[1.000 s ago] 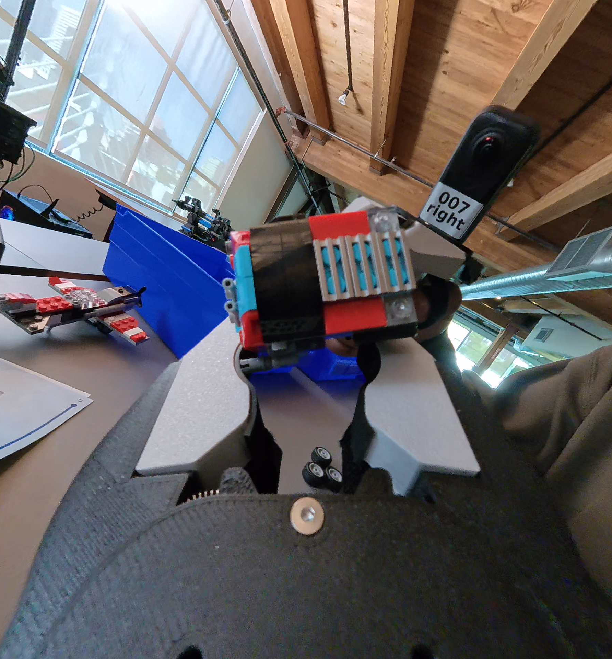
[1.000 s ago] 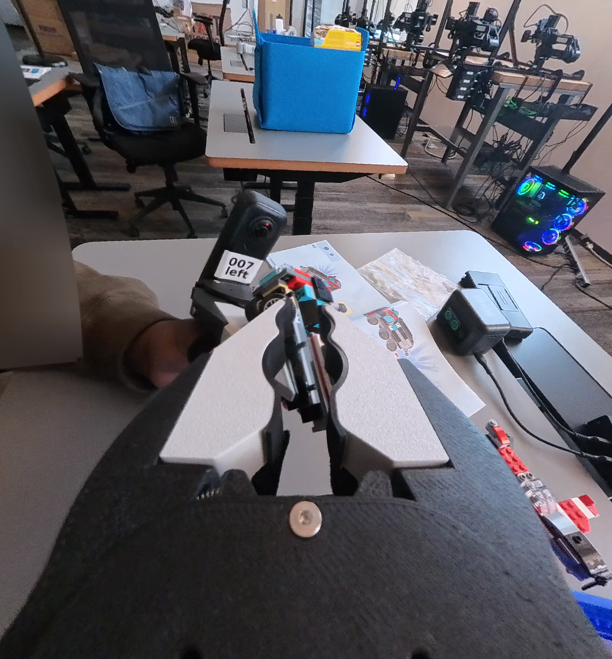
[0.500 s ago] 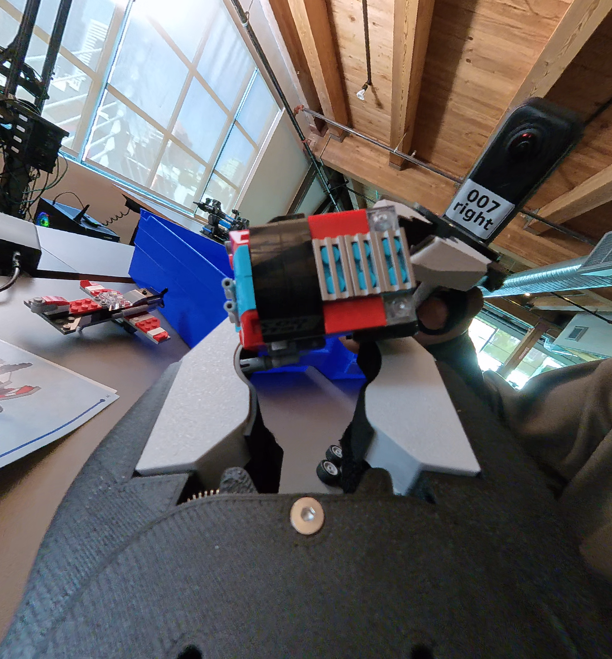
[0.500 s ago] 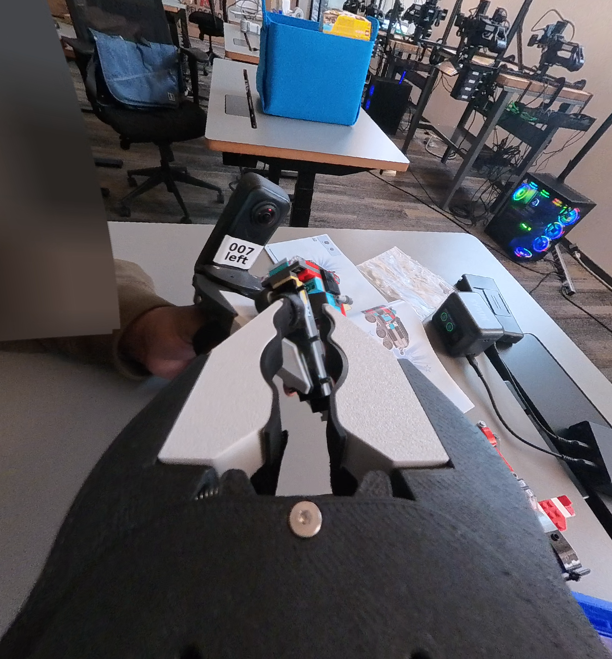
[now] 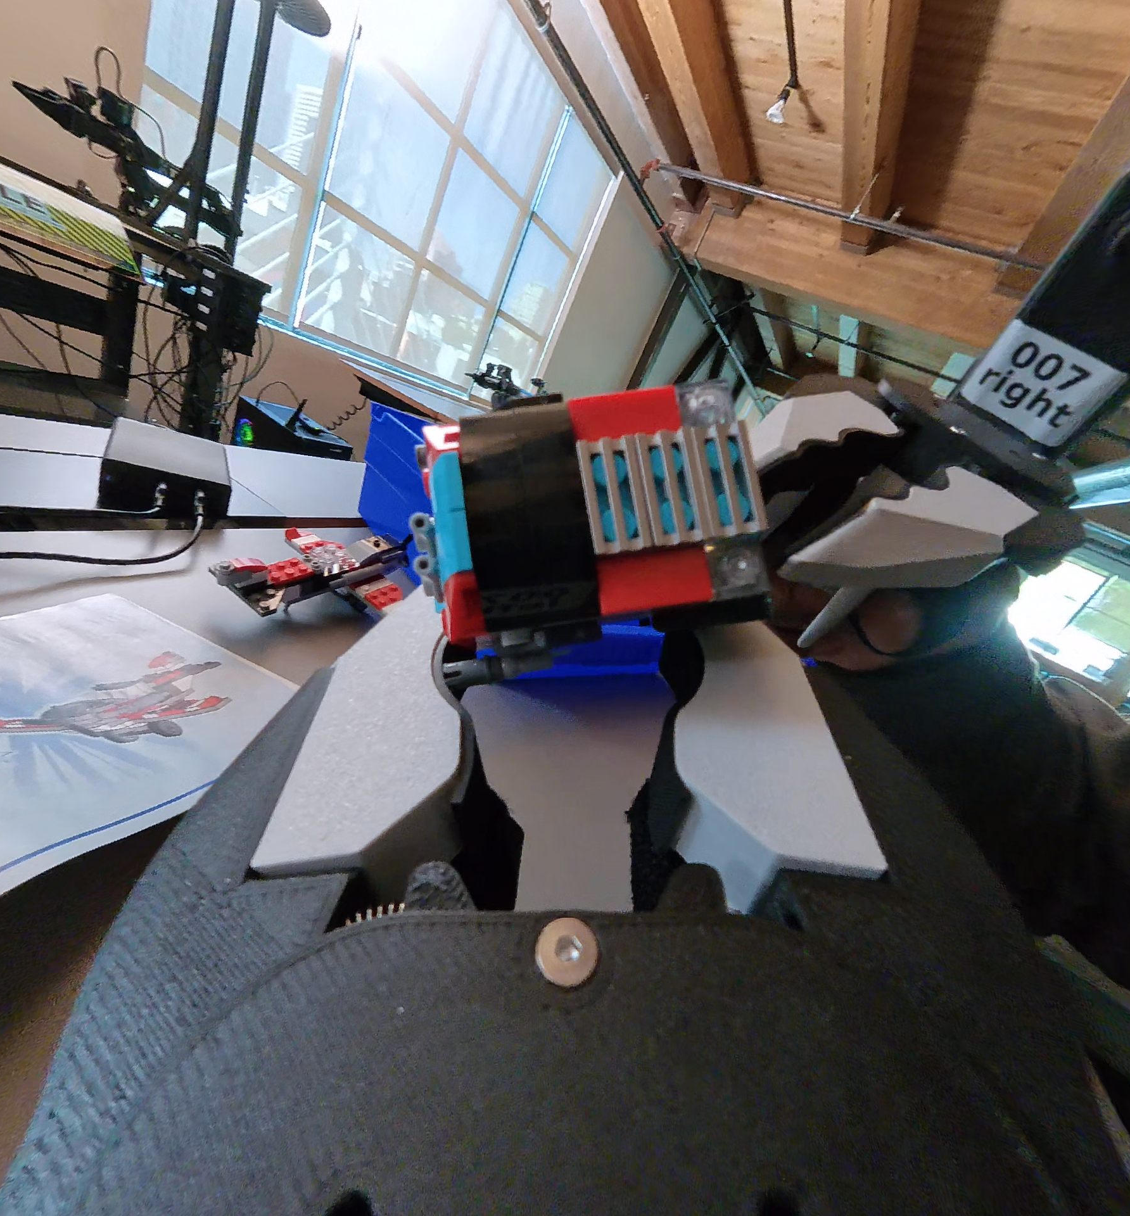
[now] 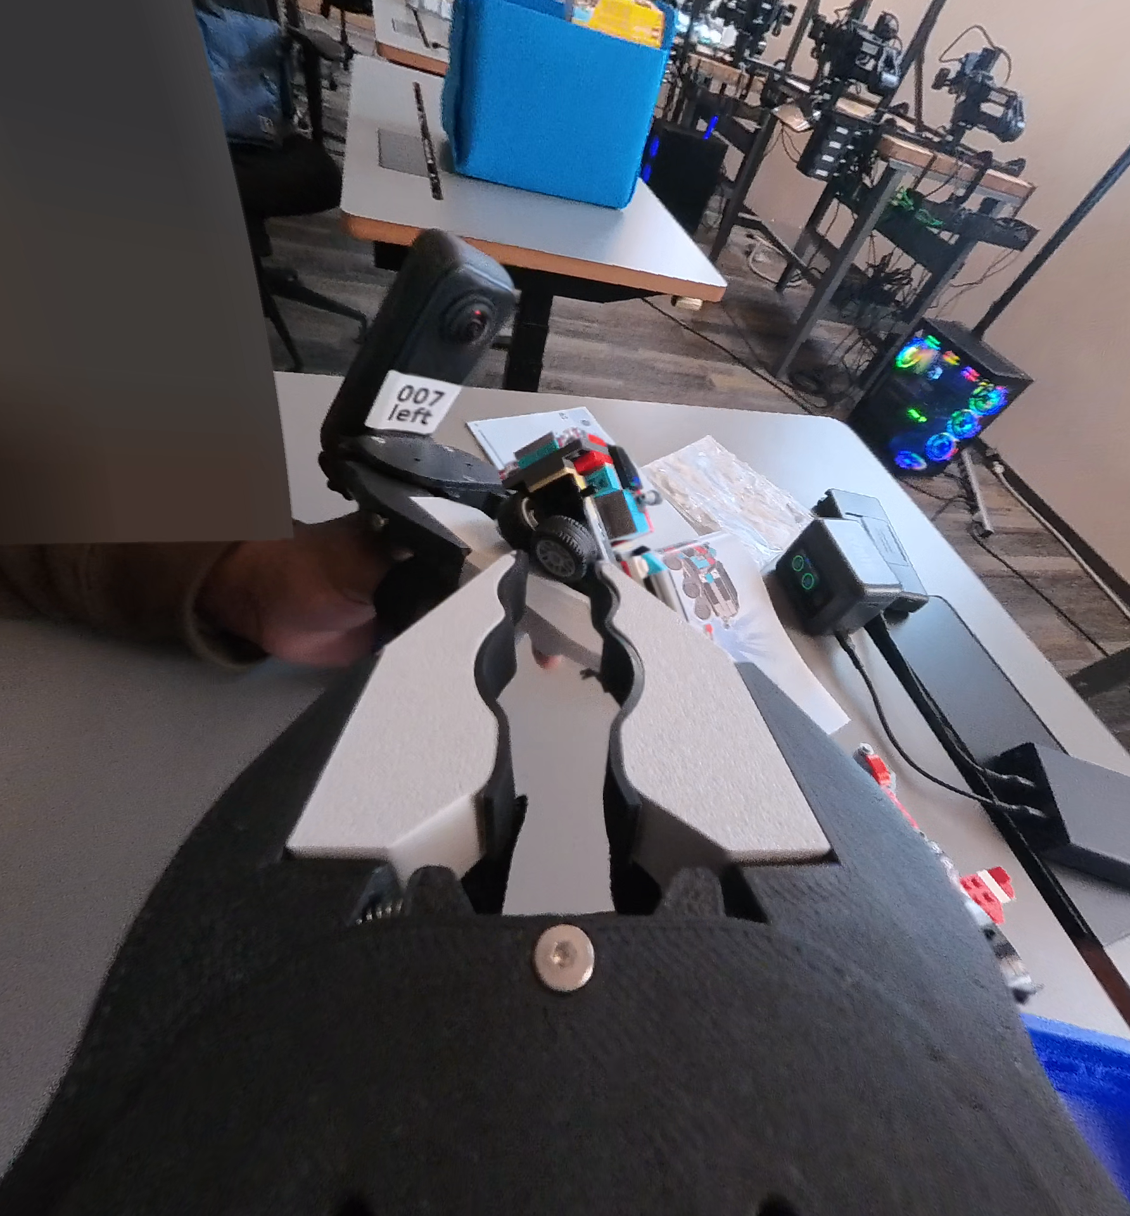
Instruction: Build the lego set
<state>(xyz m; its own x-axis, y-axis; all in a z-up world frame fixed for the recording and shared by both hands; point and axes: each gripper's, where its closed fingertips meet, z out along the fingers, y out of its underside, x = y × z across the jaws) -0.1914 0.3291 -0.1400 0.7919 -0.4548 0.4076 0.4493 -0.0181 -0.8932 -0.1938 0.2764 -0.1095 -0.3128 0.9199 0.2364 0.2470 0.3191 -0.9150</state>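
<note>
A grey table (image 6: 812, 454) fills the middle of the right wrist view, with a blue bin (image 5: 398, 474) at centre of the left wrist view. The left gripper (image 5: 565, 648), jaws set wide, clamps a red, black and teal brick truck (image 5: 589, 520) at mid-frame. The right gripper (image 6: 559, 569) stands partly open, its fingertips bare and just beside the truck's wheel (image 6: 562, 546); contact is hard to judge. A small red brick plane (image 5: 312, 572) lies left of centre.
</note>
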